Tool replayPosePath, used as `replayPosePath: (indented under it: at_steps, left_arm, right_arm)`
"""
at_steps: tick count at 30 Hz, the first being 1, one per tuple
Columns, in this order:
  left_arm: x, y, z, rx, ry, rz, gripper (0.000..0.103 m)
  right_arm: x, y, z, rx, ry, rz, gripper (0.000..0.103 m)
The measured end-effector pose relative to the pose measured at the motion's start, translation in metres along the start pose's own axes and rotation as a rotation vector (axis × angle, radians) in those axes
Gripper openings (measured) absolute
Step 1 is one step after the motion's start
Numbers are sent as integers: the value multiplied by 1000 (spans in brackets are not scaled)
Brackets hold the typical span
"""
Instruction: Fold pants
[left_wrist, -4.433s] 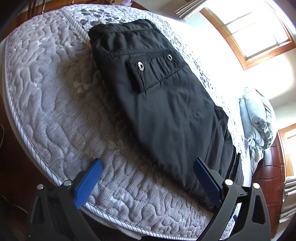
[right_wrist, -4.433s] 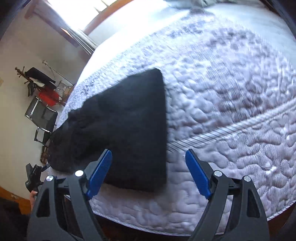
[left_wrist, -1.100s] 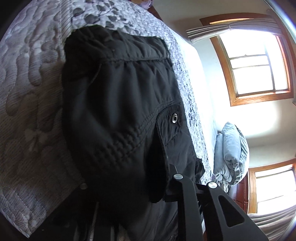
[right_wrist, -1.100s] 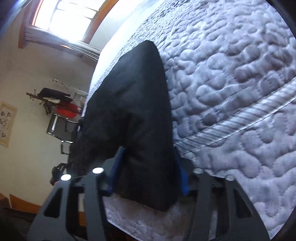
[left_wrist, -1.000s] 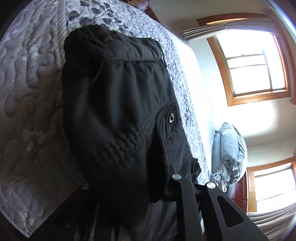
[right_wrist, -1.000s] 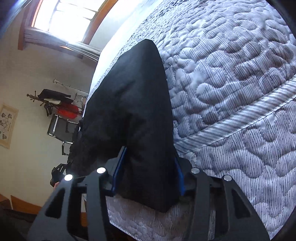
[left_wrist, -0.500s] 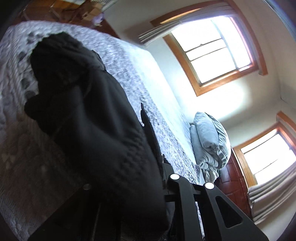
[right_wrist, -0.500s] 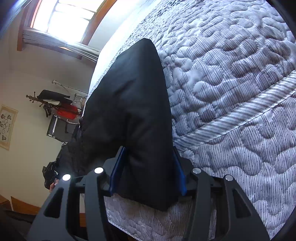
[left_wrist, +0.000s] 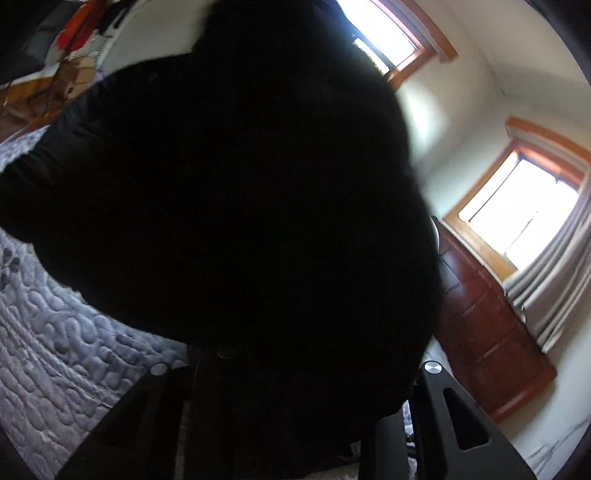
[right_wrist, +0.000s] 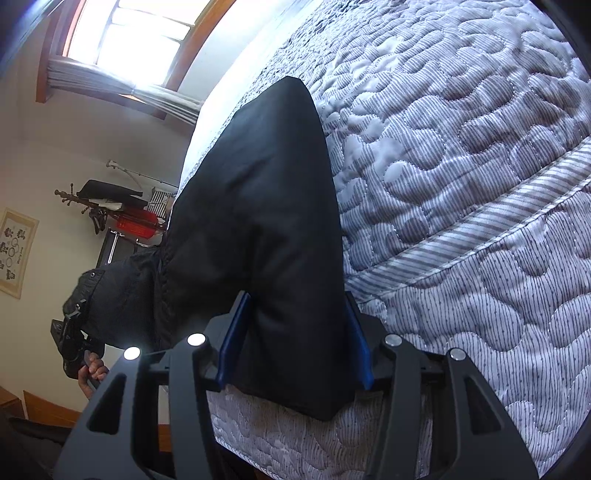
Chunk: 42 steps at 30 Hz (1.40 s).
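Left wrist: left gripper (left_wrist: 291, 373) clamped on black pants (left_wrist: 236, 206), cloth bulging ahead of the jaws, mattress (left_wrist: 44, 347) lower left.

Right wrist: right gripper (right_wrist: 293, 343) pinches pants hem between blue pads (right_wrist: 232, 332); mattress rightward.

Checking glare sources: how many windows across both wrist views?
3. Two in the left wrist view: window top, partly behind the pants; window right. One in the right view, possibly a repeat.
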<state>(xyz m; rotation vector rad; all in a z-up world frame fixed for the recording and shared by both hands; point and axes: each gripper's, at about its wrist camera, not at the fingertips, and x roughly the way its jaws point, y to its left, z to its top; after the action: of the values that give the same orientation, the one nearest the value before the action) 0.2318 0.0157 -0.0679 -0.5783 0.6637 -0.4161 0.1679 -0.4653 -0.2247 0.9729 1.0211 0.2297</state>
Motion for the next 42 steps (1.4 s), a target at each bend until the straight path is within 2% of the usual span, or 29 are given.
replayPosePath:
  at_steps: [6, 13, 21, 28, 30, 33, 36, 37, 40, 42]
  left_arm:
    - [33, -34, -19, 139, 75, 26, 28]
    - [62, -55, -39, 273, 141, 72, 29]
    - [99, -65, -63, 391, 215, 127, 39]
    - [135, -60, -77, 440, 300, 135, 43]
    - [113, -53, -93, 450, 319, 139, 44]
    - [128, -56, -103, 488, 353, 150, 47]
    - [145, -73, -112, 497, 375, 156, 51]
    - [142, -81, -125, 502, 379, 158, 51]
    - [143, -64, -134, 509, 382, 164, 55]
    - [150, -74, -140, 513, 386, 159, 59]
  right_arm:
    - [-3, -4, -1, 0, -1, 9, 49]
    - [-5, -4, -1, -7, -2, 10, 51]
    - [-7, -6, -2, 2, 1, 7, 54]
    - [-7, -2, -1, -1, 6, -2, 56]
    - [-7, 0, -1, -3, 8, -6, 57]
    - [-8, 3, 0, -4, 9, -12, 59]
    - [-12, 8, 1, -6, -9, -34, 64]
    - [-14, 9, 1, -9, -17, -46, 67]
    - [-21, 11, 2, -25, -30, -78, 70]
    - [-25, 13, 3, -33, -39, -105, 71]
